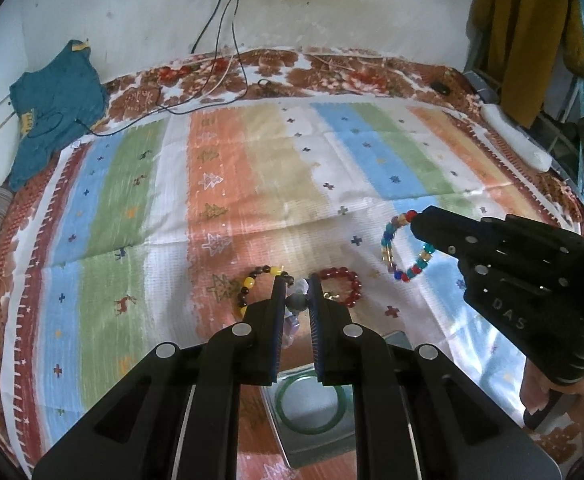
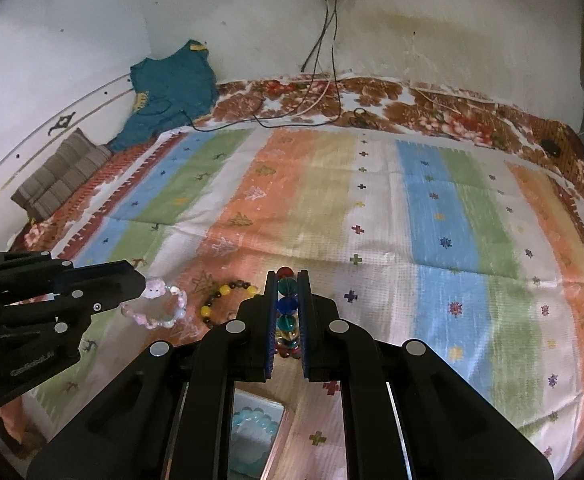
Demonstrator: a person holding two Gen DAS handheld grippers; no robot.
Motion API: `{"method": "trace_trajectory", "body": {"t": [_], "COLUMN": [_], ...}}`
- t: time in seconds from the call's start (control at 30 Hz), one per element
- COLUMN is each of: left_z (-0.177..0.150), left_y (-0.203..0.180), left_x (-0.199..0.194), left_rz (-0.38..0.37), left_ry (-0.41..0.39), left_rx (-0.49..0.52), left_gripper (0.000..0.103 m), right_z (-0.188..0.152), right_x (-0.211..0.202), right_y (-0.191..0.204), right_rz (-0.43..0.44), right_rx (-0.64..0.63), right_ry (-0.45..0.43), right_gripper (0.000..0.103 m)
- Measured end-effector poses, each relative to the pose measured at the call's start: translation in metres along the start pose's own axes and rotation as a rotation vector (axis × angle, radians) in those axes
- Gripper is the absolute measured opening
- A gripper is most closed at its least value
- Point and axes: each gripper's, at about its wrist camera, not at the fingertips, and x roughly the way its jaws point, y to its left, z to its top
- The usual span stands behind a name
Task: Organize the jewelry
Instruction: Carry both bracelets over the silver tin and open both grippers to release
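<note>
You held both grippers above a striped bedspread (image 1: 219,184), each one clamped on a bracelet. Your left gripper (image 1: 296,282) had its fingers pressed nearly together on a pale pink beaded bracelet (image 2: 159,306), which in the right wrist view hung as a loop from its tip, off the cloth. Your right gripper (image 2: 287,276) pinched a multicoloured bead bracelet (image 1: 402,248); in the left wrist view the ring dangled from its closed tip, while its own camera showed the beads stacked in a line between the blue-edged pads.

On the spread beneath lay a yellow-and-dark beaded bracelet (image 1: 251,286) and, just to its right, a red beaded bracelet (image 1: 346,284), the two near each other but apart. Close under the left gripper sat a grey tray (image 1: 316,440) with a green bangle (image 1: 312,406) lying in it. Under the right gripper a second compartment (image 2: 271,456) held a light blue beaded bracelet (image 2: 251,420).

At the far side of the bed, a teal garment (image 1: 51,116) lay against the wall, and dark cables (image 1: 227,20) ran down from a wall socket onto the floral sheet (image 1: 332,68). Part of your hand (image 1: 540,392) showed below the right gripper's handle.
</note>
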Motion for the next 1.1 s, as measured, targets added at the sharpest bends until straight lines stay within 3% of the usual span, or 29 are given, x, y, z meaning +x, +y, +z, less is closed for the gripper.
{"method": "trace_trajectory", "body": {"t": [1.1], "left_z": [-0.036], "left_y": [-0.012], "left_x": [-0.042], "left_rz": [-0.052], "left_ry": [-0.018], "left_rx": [-0.008], "left_gripper": [0.011], "right_z": [-0.038], "right_x": [-0.047], "right_y": [0.034], "right_rz": [0.054], "right_rx": [-0.056], "right_ry": [0.011], "right_gripper": [0.010]}}
